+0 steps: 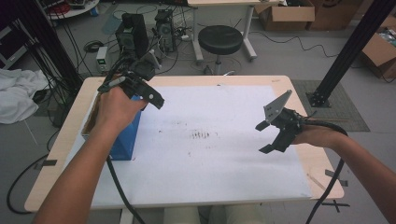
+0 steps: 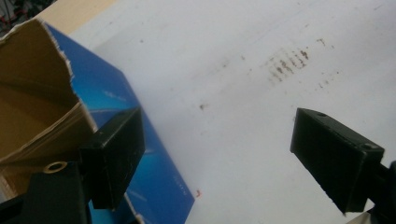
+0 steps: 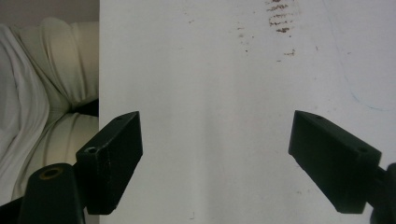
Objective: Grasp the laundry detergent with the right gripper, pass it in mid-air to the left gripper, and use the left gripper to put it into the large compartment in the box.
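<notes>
1. Left gripper [image 1: 148,93]: held above the left side of the tabletop [image 1: 201,80], over the upper end of the blue box [image 1: 126,140]. Its jaws stand wide apart with nothing between them; in the left gripper view, one jaw lies in front of the box's blue side and the other over the white sheet [image 2: 243,116].
2. Blue box [image 2: 116,102]: sits at the left edge of the white sheet [image 1: 210,154], near the tabletop's left side. Its top is open, with a torn rim and a brown cardboard interior.
3. Right gripper [image 1: 268,137]: held over the right part of the white sheet, well apart from the box. Its jaws are spread wide and hold nothing; a grey three-cornered plate sits on top.
4. White sheet [image 3: 210,93]: covers most of the tabletop and bears a patch of small dark marks [image 1: 201,135] near its middle.
5. Surroundings: a black stool [image 1: 220,39] stands on the floor beyond the tabletop.
</notes>
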A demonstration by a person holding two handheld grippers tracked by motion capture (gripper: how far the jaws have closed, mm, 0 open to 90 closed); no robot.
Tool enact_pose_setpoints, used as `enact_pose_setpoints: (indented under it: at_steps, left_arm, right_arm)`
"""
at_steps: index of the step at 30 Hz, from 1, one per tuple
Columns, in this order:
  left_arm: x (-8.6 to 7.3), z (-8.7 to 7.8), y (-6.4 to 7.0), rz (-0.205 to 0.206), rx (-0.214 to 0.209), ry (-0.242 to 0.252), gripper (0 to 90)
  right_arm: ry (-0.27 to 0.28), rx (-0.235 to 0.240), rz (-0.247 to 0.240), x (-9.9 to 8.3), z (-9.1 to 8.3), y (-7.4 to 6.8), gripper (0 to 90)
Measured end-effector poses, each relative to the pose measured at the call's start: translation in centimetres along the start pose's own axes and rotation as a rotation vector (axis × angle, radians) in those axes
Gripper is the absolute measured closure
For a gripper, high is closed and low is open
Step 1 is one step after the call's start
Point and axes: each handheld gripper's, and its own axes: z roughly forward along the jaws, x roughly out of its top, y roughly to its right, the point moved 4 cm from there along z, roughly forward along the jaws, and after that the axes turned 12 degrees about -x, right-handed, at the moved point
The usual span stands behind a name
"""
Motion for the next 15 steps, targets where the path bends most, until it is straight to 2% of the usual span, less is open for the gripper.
enact_pose_setpoints:
  at_steps: [9, 15]
  left_arm:
    - [1.5, 1.9, 1.9, 0.077, -0.025, -0.033, 18.6]
    - [2.2, 2.9, 3.0, 0.109, -0.032, -0.041, 18.8]
  right_arm:
    - [-0.003, -0.001, 0.005, 0.1, 0.2, 0.2, 17.4]
    - [-0.004, 0.002, 0.006, 0.2, 0.4, 0.4, 17.3]
